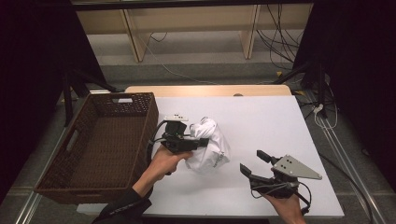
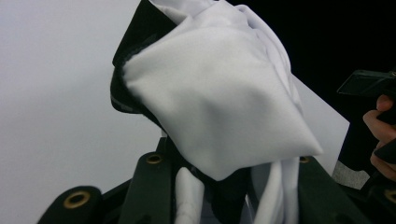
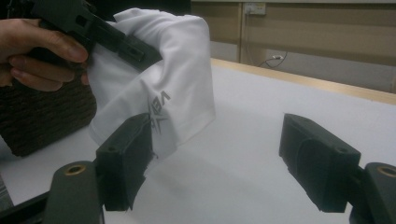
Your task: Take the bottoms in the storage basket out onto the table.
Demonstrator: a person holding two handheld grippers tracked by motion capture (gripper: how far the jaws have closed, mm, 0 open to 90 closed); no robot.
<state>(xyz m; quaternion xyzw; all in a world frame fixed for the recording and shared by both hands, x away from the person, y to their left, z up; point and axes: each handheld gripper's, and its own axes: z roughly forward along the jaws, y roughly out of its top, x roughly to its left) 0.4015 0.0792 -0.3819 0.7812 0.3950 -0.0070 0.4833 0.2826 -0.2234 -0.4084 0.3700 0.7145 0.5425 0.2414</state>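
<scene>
The left gripper (image 1: pixel 198 140) is clamped on a bunched white shirt (image 1: pixel 212 147), lifted near the desk's (image 1: pixel 271 126) left edge beside the empty basket (image 1: pixel 100 144). The right gripper (image 1: pixel 254 163) waits wide open, holding nothing. The drop into the basket likely remains.

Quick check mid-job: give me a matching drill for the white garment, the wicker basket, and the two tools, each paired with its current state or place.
Things:
1. white garment
2. wicker basket
3. left tool
4. right tool

States or places:
A. jaws wide apart, holding nothing, near the table's front right
B. bunched up and lifted at mid-table
C. shut on the cloth
D. sits at the table's left edge with nothing inside

Pairs: 1-B, 2-D, 3-C, 4-A
</scene>
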